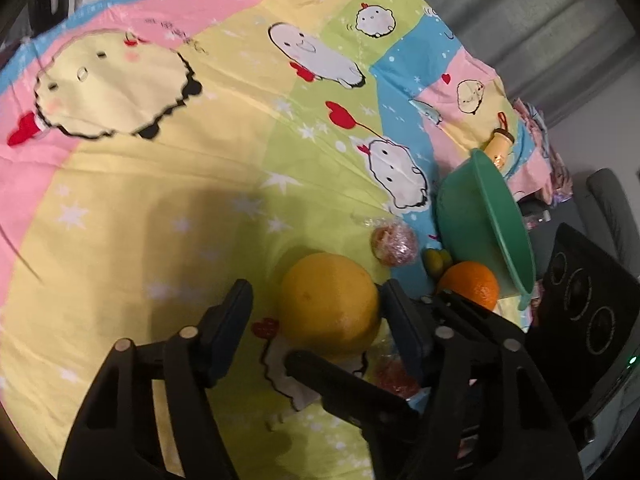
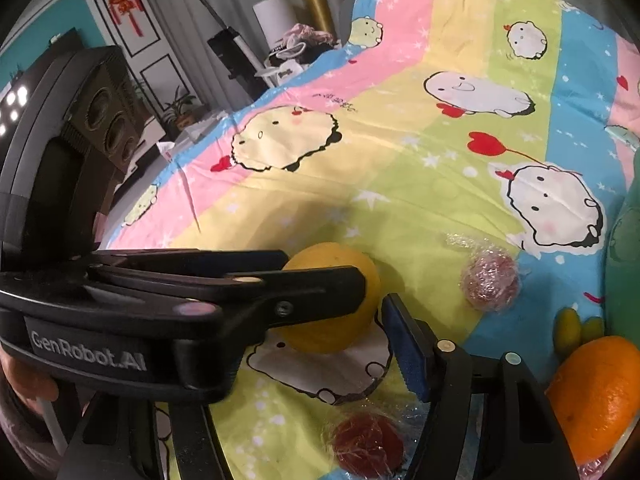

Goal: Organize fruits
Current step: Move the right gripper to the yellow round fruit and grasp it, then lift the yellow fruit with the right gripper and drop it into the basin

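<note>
A large yellow citrus fruit (image 1: 329, 304) lies on the cartoon bedsheet between the spread fingers of my left gripper (image 1: 320, 304), which is open around it, not closed. It also shows in the right wrist view (image 2: 340, 300), with the left gripper's fingers (image 2: 280, 292) across it. My right gripper (image 2: 320, 340) is open; its blue-padded right finger (image 2: 408, 352) sits just right of the fruit, and its left finger is hidden. An orange (image 1: 472, 284) (image 2: 596, 396), small green fruits (image 1: 438, 260) (image 2: 576, 330) and plastic-wrapped red fruits (image 1: 394, 244) (image 2: 490, 280) (image 2: 368, 444) lie nearby.
A green plastic basin (image 1: 492, 216) stands at the right by the bed edge, with a small yellowish bottle (image 1: 500, 146) behind it. A black speaker (image 1: 580, 304) stands beyond the edge. Furniture and a white roll (image 2: 276, 20) are past the far side.
</note>
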